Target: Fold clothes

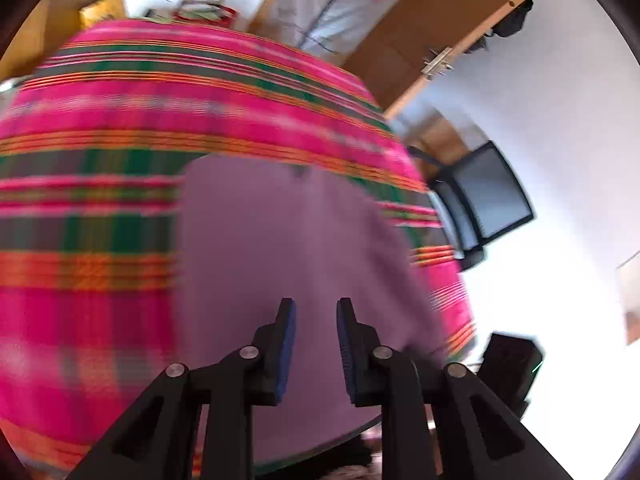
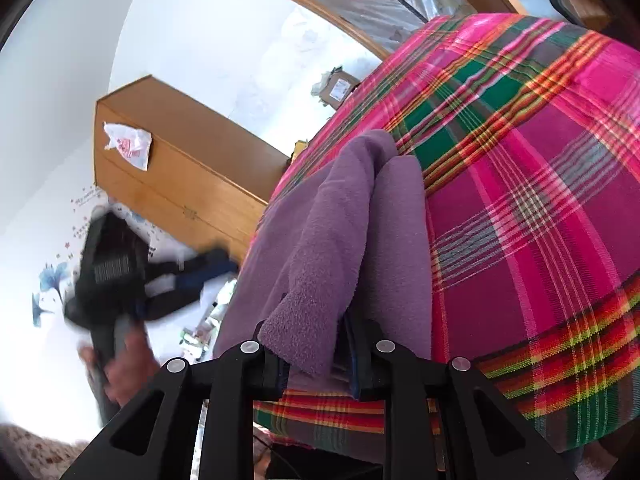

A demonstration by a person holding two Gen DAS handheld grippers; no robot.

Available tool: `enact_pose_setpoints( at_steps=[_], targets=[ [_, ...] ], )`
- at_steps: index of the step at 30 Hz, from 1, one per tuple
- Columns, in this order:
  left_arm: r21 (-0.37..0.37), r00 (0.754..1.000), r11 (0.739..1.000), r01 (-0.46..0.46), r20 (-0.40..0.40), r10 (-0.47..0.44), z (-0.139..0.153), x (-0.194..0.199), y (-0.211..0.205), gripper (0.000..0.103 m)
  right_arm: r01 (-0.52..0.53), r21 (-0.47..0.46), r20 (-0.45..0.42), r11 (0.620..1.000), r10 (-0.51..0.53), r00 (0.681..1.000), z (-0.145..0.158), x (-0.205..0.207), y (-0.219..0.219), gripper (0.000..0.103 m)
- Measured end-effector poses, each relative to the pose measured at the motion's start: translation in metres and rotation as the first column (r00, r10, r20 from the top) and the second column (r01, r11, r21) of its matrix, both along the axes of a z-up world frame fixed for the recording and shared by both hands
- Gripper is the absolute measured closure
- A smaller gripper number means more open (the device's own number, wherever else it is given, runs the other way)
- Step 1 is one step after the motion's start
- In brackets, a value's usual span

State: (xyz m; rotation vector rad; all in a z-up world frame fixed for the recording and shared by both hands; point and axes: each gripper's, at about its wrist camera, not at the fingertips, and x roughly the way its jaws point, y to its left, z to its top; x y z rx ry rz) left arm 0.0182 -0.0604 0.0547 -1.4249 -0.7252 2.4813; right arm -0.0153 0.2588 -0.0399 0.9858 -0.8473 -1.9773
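Note:
A purple fleece garment (image 1: 280,240) lies on a table under a pink, green and orange plaid cloth (image 1: 120,120). My left gripper (image 1: 316,308) hovers open over the garment's near part, with nothing between its blue pads. In the right wrist view the garment (image 2: 320,220) rises in a bunched ridge from the plaid cloth (image 2: 540,200) into my right gripper (image 2: 308,332), which is shut on a fold of it near the table's edge. Fleece covers that gripper's left finger. The left gripper (image 2: 216,276) shows blurred at the left of this view, held by a person's hand (image 2: 128,368).
A black mesh chair (image 1: 488,200) stands past the table's right side, below a wooden door (image 1: 420,40). A black box (image 1: 508,364) sits low by the table edge. A wooden cabinet (image 2: 180,168) with a plastic bag (image 2: 128,144) on it stands against the white wall.

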Motion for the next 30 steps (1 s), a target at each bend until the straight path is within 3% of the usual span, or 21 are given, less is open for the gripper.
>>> enact_pose_setpoints(
  at_steps=[3, 10, 14, 17, 20, 26, 30],
  targets=[
    [0.028, 0.998, 0.998, -0.053, -0.022, 0.054, -0.014, 0.033, -0.013, 0.08, 0.032, -0.027, 0.03, 0.999, -0.031, 0.999, 0.0, -0.001, 0.004, 0.082],
    [-0.154, 0.984, 0.976, -0.152, -0.113, 0.135, -0.022, 0.084, -0.013, 0.076, 0.044, -0.044, 0.058, 0.998, -0.041, 0.997, 0.01, 0.002, 0.001, 0.083],
    [-0.255, 0.984, 0.955, -0.15, -0.134, 0.118, -0.031, 0.094, 0.0, 0.076, 0.047, -0.032, 0.04, 0.998, -0.046, 0.998, 0.017, 0.007, -0.001, 0.083],
    [-0.327, 0.982, 0.939, -0.108, -0.183, 0.05, -0.032, 0.1, 0.013, 0.076, 0.048, -0.028, 0.036, 0.998, -0.047, 0.998, 0.021, 0.006, -0.001, 0.083],
    [-0.4, 0.986, 0.914, -0.069, -0.165, 0.002, -0.038, 0.099, 0.019, 0.076, 0.035, -0.048, 0.023, 0.998, -0.034, 0.999, 0.032, 0.002, -0.003, 0.083],
    [-0.371, 0.982, 0.925, -0.078, -0.19, 0.007, -0.033, 0.104, 0.023, 0.076, 0.019, -0.055, -0.014, 0.998, -0.02, 1.0, 0.055, 0.0, -0.012, 0.085],
    [-0.311, 0.988, 0.946, -0.086, -0.151, 0.04, -0.038, 0.095, 0.019, 0.076, -0.012, -0.034, -0.051, 0.999, 0.01, 0.999, 0.072, -0.001, -0.028, 0.085]
  ],
)
